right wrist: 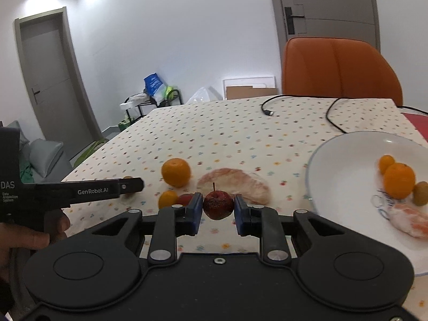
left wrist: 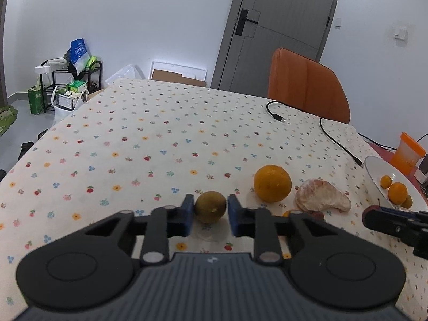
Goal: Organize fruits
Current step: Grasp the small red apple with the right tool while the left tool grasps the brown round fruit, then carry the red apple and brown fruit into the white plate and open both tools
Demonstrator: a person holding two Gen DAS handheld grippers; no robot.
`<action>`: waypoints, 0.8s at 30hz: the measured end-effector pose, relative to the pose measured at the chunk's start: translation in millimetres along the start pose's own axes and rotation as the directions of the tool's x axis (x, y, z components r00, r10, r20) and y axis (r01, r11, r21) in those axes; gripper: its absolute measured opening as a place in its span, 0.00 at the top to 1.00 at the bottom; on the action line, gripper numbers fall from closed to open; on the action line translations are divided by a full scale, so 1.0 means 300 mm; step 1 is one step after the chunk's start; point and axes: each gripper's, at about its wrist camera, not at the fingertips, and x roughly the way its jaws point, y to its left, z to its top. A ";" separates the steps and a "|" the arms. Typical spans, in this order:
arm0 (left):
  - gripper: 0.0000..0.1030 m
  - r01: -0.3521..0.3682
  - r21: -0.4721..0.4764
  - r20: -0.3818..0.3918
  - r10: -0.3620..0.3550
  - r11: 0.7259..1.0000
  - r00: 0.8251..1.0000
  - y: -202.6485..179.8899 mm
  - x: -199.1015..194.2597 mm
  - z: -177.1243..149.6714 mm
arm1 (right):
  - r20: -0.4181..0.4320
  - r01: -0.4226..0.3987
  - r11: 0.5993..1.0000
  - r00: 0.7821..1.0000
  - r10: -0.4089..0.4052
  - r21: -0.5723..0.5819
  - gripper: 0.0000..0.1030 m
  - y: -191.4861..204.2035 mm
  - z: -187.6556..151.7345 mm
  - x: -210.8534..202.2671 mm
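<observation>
White walls (left wrist: pixel 133 21) fill the upper frame. A grey door (left wrist: pixel 278 26) stands upper right of centre, an orange chair (left wrist: pixel 307 85) below it behind the table (left wrist: pixel 160 139). A cluttered black rack (left wrist: pixel 72 80) sits at left on the grey floor (left wrist: pixel 18 107).

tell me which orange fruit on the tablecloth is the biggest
The large orange beside the peeled pomelo piece. The only other orange fruit on the cloth, a small tangerine beside the right gripper, is far smaller.

orange (left wrist: pixel 272 183) left of pomelo segment (left wrist: pixel 322 195)
</observation>
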 end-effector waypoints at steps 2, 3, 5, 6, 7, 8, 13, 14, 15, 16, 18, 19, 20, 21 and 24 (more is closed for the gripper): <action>0.76 0.004 -0.006 -0.005 -0.005 1.000 1.000 -0.004 -0.006 0.002 | 0.002 0.009 1.000 1.000 -0.009 0.008 0.77 -0.015 -0.002 -0.007; 0.76 0.006 -0.004 -0.004 -0.006 1.000 1.000 -0.008 -0.011 0.002 | 0.003 0.011 1.000 1.000 -0.011 0.013 0.77 -0.022 -0.003 -0.009; 0.76 0.006 0.007 0.001 -0.006 1.000 1.000 -0.021 -0.020 0.003 | 0.007 0.012 1.000 1.000 -0.012 0.014 0.77 -0.030 -0.003 -0.014; 0.76 0.008 0.010 0.001 -0.008 1.000 1.000 -0.027 -0.024 0.003 | 0.009 0.012 1.000 1.000 -0.012 0.014 0.77 -0.034 -0.003 -0.017; 0.76 0.010 0.011 0.001 -0.010 1.000 1.000 -0.033 -0.027 0.005 | 0.013 0.012 1.000 1.000 -0.012 0.013 0.77 -0.036 -0.003 -0.020; 0.76 0.010 0.013 0.003 -0.010 1.000 1.000 -0.040 -0.030 0.006 | 0.015 0.012 1.000 1.000 -0.012 0.014 0.77 -0.040 -0.002 -0.024; 0.76 0.022 0.034 0.009 -0.023 0.999 1.000 -0.080 -0.040 0.014 | 0.033 0.023 0.999 0.999 -0.023 0.027 0.77 -0.065 0.000 -0.048; 0.76 0.026 0.038 0.009 -0.026 0.999 1.000 -0.088 -0.041 0.015 | 0.037 0.026 0.999 0.999 -0.027 0.031 0.77 -0.074 0.001 -0.053; 0.76 0.030 0.043 0.011 -0.031 0.999 0.999 -0.099 -0.042 0.016 | 0.041 0.030 0.999 0.999 -0.031 0.035 0.77 -0.081 0.001 -0.058; 0.76 0.034 0.047 0.011 -0.035 0.998 0.999 -0.109 -0.042 0.017 | 0.045 0.034 0.999 0.998 -0.036 0.039 0.77 -0.089 0.001 -0.063; 0.76 0.046 0.055 0.014 -0.046 0.997 0.999 -0.130 -0.045 0.018 | 0.053 0.043 0.998 0.998 -0.046 0.047 0.77 -0.107 0.001 -0.076; 0.76 0.050 0.058 0.014 -0.051 0.997 0.999 -0.141 -0.045 0.018 | 0.056 0.048 0.998 0.997 -0.051 0.049 0.77 -0.116 0.000 -0.083; 0.76 0.056 0.062 0.014 -0.057 0.997 0.998 -0.152 -0.045 0.018 | 0.058 0.055 0.997 0.997 -0.058 0.052 0.77 -0.126 -0.001 -0.090; 0.76 0.063 0.067 0.013 -0.064 0.996 0.998 -0.164 -0.045 0.017 | 0.059 0.059 0.997 0.996 -0.062 0.056 0.77 -0.134 -0.003 -0.095; 0.76 0.080 0.082 0.012 -0.081 0.993 0.997 -0.198 -0.046 0.014 | 0.067 0.072 0.995 0.995 -0.077 0.067 0.77 -0.158 -0.009 -0.115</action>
